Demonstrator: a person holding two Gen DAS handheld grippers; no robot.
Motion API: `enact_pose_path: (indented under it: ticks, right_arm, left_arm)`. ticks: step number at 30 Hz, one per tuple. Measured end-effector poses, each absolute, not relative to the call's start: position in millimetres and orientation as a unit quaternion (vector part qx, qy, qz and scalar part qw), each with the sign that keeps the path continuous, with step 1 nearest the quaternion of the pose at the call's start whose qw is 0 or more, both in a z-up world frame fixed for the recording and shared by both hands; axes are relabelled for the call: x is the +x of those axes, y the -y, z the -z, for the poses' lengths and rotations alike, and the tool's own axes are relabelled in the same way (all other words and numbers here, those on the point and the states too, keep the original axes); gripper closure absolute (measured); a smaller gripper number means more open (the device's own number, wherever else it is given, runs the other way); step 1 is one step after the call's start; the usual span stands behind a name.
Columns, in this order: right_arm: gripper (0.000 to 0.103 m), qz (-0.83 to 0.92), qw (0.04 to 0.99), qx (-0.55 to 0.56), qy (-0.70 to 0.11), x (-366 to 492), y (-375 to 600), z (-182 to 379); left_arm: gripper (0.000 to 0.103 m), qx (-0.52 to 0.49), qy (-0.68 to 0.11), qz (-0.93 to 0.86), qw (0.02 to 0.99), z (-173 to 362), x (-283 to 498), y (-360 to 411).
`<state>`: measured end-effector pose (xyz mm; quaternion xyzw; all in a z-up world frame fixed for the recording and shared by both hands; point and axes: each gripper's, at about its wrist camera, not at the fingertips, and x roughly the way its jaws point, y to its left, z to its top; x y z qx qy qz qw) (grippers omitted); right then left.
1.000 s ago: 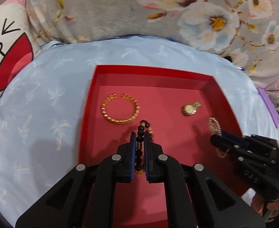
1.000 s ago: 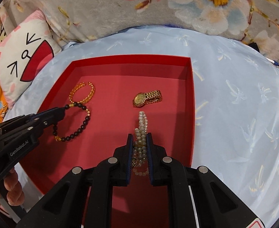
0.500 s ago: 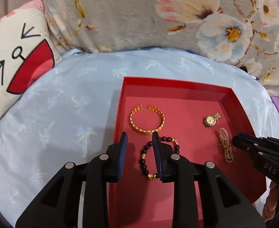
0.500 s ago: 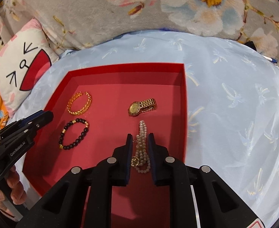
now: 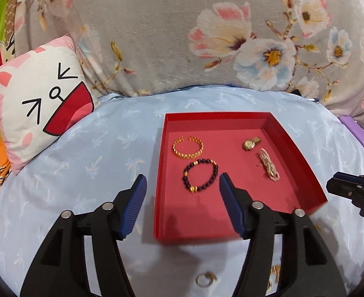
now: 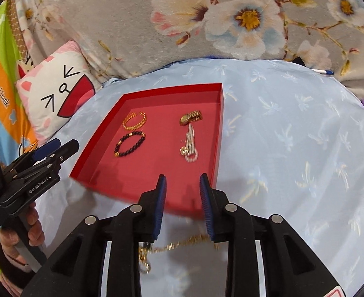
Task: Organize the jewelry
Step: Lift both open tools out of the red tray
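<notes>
A red tray lies on the light blue cloth. Inside it rest a gold bangle, a dark bead bracelet, a gold watch and a pearl strand. My left gripper hovers over the tray's near left corner, its jaws opening with nothing held between them. My right gripper hangs over the near right edge, jaws opening and empty too.
A ring and a gold chain lie loose on the blue cloth in front of the tray. A cat-face pillow sits at the left. Behind rises a floral blanket. A purple object and a pen lie at the right.
The left gripper let go of the bead bracelet and the right one of the pearl strand. Both opened and drew back and up from the tray, which now looks smaller.
</notes>
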<state>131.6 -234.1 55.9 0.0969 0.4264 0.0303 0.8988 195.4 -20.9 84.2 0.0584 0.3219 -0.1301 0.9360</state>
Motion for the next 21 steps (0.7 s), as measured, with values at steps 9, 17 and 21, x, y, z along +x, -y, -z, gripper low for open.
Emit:
enact_pose_path:
  ticks: [9, 17, 21]
  right_arm:
    - [0.075, -0.048, 0.883, 0.095, -0.456, 84, 218, -23]
    - [0.075, -0.072, 0.873, 0.069, -0.478, 64, 194, 10]
    - [0.075, -0.078, 0.875, 0.041, -0.475, 60, 180, 18]
  left_arm:
    - [0.039, 0.057, -0.335, 0.125, 0.932, -57, 148, 7]
    - [0.039, 0.049, -0.363, 0.117, 0.923, -24, 131, -9]
    - [0.039, 0.041, -0.375, 0.122, 0.918, -17, 127, -17]
